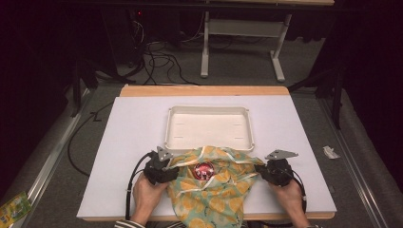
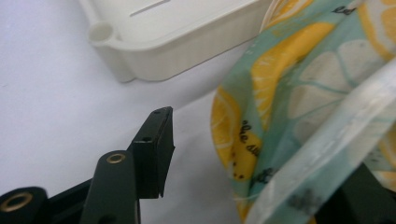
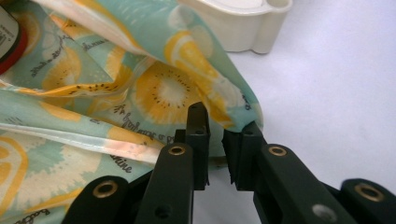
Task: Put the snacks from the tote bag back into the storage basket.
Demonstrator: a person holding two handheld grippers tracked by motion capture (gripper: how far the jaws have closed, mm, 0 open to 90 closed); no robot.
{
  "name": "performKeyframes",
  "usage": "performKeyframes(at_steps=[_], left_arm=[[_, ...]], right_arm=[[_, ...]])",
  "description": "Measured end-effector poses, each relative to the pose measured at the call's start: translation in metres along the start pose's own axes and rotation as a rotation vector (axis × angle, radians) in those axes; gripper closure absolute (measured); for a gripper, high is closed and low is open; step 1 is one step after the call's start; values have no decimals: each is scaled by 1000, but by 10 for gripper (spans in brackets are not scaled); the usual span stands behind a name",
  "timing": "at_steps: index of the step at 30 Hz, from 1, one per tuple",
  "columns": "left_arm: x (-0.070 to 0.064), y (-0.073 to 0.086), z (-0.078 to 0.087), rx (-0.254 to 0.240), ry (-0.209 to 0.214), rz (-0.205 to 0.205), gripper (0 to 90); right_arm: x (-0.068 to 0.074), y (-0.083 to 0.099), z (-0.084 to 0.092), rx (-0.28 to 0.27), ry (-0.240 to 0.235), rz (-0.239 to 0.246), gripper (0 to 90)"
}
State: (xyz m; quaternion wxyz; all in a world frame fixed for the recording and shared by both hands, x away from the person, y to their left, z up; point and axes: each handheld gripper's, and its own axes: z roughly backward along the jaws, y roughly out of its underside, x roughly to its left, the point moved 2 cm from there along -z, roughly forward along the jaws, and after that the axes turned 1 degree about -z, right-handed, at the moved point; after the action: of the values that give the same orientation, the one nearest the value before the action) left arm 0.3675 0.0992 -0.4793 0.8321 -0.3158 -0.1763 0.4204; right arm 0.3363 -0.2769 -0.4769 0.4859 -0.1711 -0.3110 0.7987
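Your lemon-print bag [image 1: 214, 187] lies just in front of the tray [image 1: 209, 127], right claw [image 3: 215, 140] pinching its right edge, left claw [image 2: 261, 154] wide around its left edge, bare surface [image 1: 128, 137] left of the tray.

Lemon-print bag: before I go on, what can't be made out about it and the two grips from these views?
- Bag: near end cut off by the high view's bottom edge.
- Red round thing on the bag: too small to read; cut by the right gripper view's left edge.
- Left gripper: cloth covers its far jaw, so contact is unclear.
- Right gripper: jaws nearly shut at the bag's edge; the pinch itself is unclear.
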Motion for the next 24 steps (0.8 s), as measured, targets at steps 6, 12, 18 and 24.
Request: performKeyframes(at_steps=[6,12,18,24], left_arm=[[11,5,4,-7,-20,27,454],[22,12,-1,4,-33,56,464],[14,15,0,-18,27,5,592],[11,15,1,-27,75,-5,694]], right_arm=[[-4,0,0,8,14,-7,828],[-10,2,-1,22,49,-9,834],[-16,6,2,4,21,-45,802],[-4,-4,23,-109,-7,-8,659]])
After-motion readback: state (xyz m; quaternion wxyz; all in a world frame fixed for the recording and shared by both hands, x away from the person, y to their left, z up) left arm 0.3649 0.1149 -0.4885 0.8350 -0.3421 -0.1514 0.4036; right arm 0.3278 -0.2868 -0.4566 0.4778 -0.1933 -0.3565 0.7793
